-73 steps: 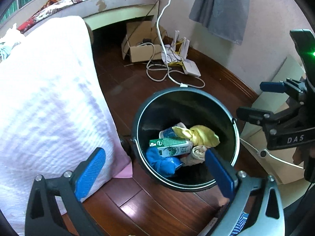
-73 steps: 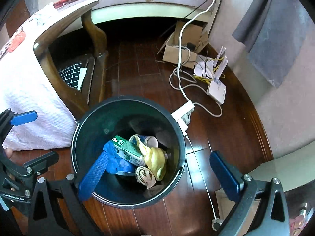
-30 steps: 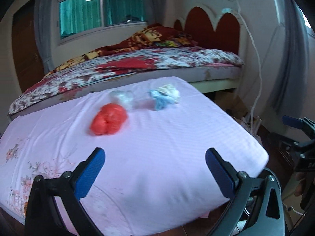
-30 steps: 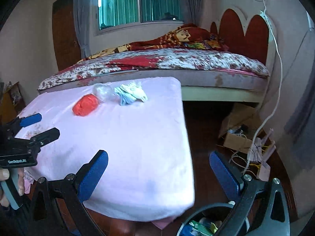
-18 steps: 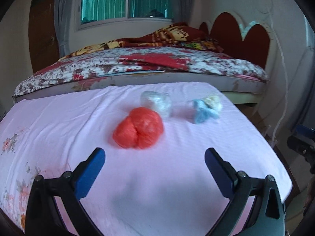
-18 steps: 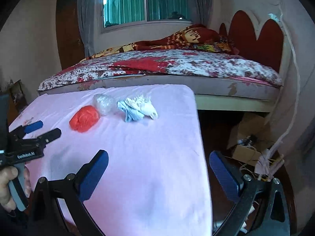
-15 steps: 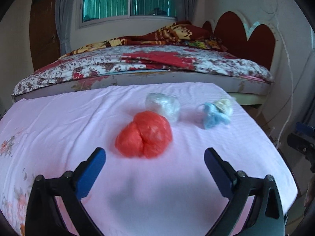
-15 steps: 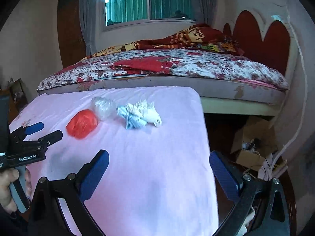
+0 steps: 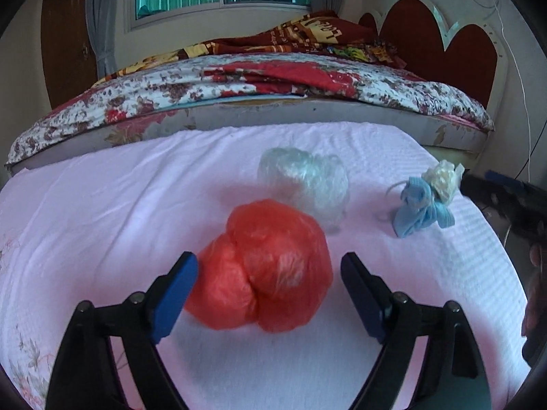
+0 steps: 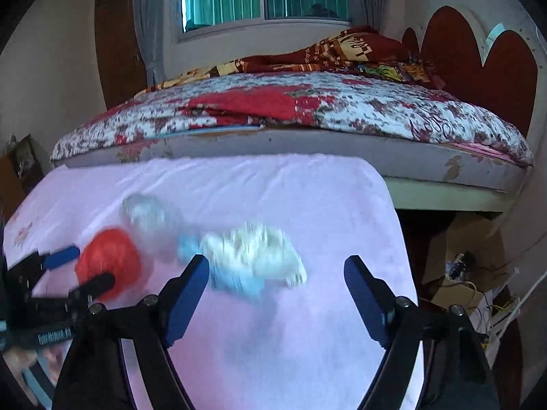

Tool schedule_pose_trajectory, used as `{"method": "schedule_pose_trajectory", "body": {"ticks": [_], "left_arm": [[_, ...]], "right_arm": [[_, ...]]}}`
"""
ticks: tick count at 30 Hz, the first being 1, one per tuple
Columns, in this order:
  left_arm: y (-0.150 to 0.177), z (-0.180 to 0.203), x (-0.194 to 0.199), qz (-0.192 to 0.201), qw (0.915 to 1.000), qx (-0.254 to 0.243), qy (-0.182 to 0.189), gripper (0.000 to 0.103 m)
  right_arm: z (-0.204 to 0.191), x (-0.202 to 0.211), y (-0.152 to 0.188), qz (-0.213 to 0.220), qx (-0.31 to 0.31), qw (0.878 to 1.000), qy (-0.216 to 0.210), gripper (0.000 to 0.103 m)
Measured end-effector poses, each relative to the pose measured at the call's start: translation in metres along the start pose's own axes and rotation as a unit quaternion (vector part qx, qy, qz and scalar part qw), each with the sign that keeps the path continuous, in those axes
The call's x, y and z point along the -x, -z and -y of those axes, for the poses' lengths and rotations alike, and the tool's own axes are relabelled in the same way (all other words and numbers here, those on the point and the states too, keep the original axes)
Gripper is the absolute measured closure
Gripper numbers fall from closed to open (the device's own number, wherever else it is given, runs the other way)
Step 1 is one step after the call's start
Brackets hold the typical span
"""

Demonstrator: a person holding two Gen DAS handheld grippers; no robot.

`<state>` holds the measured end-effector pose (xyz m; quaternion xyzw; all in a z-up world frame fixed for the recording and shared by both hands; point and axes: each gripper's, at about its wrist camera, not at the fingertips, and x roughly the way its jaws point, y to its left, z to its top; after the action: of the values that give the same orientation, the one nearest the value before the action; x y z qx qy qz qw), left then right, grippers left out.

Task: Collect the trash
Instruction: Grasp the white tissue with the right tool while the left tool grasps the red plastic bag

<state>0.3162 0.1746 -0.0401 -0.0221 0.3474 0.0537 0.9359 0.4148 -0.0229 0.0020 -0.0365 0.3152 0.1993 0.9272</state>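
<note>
Over the pink sheet [image 9: 102,212], left gripper [image 9: 270,285] closing around crumpled red bag [image 9: 266,273], apparently untouched; right gripper [image 10: 277,282] closing by blurred blue-white wad [image 10: 253,259].

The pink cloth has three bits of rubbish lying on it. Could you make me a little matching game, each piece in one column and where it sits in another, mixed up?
Things:
1. red plastic bag
2. clear plastic bag
3. blue and white wad

Places:
A. near the cloth's right edge, in front of the right gripper, whose jaws are closing
B. just behind the red one, towards the bed
C. between the fingers of the left gripper, whose jaws are closing, not yet squeezed

Pairs: 1-C, 2-B, 3-A
</note>
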Motion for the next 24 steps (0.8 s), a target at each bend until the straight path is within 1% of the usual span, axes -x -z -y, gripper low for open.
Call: {"method": "schedule_pose_trajectory", "body": {"ticks": [3,5,7,8,10,13,15,17,18,20,21,22,24], "left_arm": [[-0.005,-0.002,-0.007,-0.002,1.0000,0.009,0.003,0.017],[-0.008,-0.003,-0.017,-0.013,0.9998,0.017,0.005,0.017],[-0.008,-0.002,-0.021,-0.018,0.9995,0.023,0.008,0.017],[-0.008,-0.002,-0.022,-0.021,0.9995,0.023,0.008,0.017],[-0.007,-0.001,-0.022,-0.024,0.9995,0.018,0.009,0.020],[-0.006,0.000,-0.018,-0.021,0.9997,0.012,0.011,0.024],[-0.006,0.000,-0.018,-0.023,0.9996,0.012,0.013,0.024],[-0.006,0.000,-0.018,-0.023,0.9996,0.012,0.011,0.024],[-0.006,0.000,-0.018,-0.023,0.9996,0.012,0.010,0.024],[-0.006,0.002,-0.020,-0.024,0.9996,0.010,0.008,0.024],[-0.006,0.002,-0.021,-0.025,0.9996,0.010,0.006,0.024],[-0.006,0.002,-0.022,-0.026,0.9996,0.010,0.004,0.024],[-0.006,0.001,-0.021,-0.024,0.9996,0.012,0.004,0.024]], "right_arm": [[-0.001,-0.015,-0.019,0.000,-0.012,1.000,0.000,0.020],[-0.002,-0.033,-0.029,-0.021,-0.021,1.000,-0.006,0.020],[-0.003,-0.044,-0.029,-0.041,-0.022,0.999,-0.002,0.021],[-0.001,-0.046,-0.027,-0.049,-0.023,0.999,-0.002,0.023],[0.004,-0.043,-0.016,-0.057,-0.022,0.998,0.000,0.029],[0.020,-0.030,0.004,-0.061,-0.027,0.998,0.011,0.030],[0.032,-0.024,0.017,-0.067,-0.044,0.997,0.005,0.032],[0.039,-0.020,0.024,-0.067,-0.053,0.996,0.006,0.035],[0.040,-0.018,0.026,-0.066,-0.058,0.996,0.004,0.039],[0.038,-0.019,0.027,-0.069,-0.055,0.996,-0.001,0.039],[0.036,-0.021,0.028,-0.074,-0.050,0.996,-0.002,0.042],[0.034,-0.023,0.029,-0.082,-0.048,0.995,-0.007,0.046],[0.033,-0.020,0.033,-0.083,-0.049,0.995,-0.001,0.046]]}}
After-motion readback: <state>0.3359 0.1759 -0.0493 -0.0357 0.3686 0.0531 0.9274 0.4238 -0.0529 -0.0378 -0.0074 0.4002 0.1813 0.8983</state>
